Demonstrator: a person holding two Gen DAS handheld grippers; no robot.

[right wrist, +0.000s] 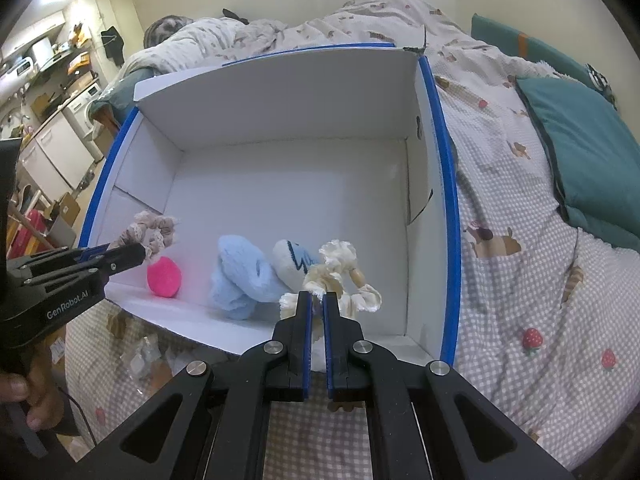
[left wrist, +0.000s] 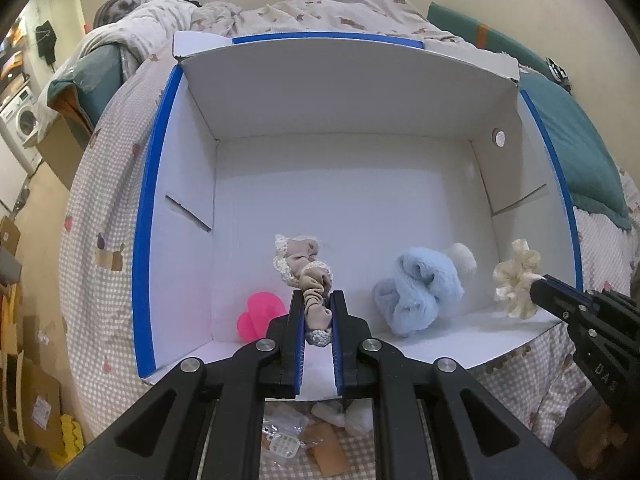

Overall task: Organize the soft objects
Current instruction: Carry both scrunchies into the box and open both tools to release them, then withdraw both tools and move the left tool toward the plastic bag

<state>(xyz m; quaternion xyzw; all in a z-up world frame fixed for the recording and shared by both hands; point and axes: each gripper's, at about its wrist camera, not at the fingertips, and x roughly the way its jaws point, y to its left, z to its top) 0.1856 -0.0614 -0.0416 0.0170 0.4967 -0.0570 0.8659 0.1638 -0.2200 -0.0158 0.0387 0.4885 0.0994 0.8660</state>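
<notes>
A white cardboard box with blue edges (left wrist: pixel 344 184) (right wrist: pixel 288 184) lies open on the bed. My left gripper (left wrist: pixel 317 300) is shut on a beige lace-trimmed scrunchie (left wrist: pixel 306 268) and holds it above the box's near side; it shows in the right wrist view (right wrist: pixel 154 232) too. My right gripper (right wrist: pixel 317 300) is shut on a cream scrunchie (right wrist: pixel 336 276), also seen in the left wrist view (left wrist: pixel 516 276), above the box's near right corner. Inside the box lie a pink ball (left wrist: pixel 260 316) (right wrist: pixel 164 278), a light-blue fluffy item (left wrist: pixel 416 292) (right wrist: pixel 244 276) and a white plush piece (right wrist: pixel 292 262).
The box rests on a checked bedspread (right wrist: pixel 512 280) with a teal pillow (right wrist: pixel 584 160) to the right and a rumpled duvet (left wrist: pixel 320 8) behind. Small packets and tan items (left wrist: pixel 304 436) lie on the bed in front of the box. Appliances and cartons stand at far left.
</notes>
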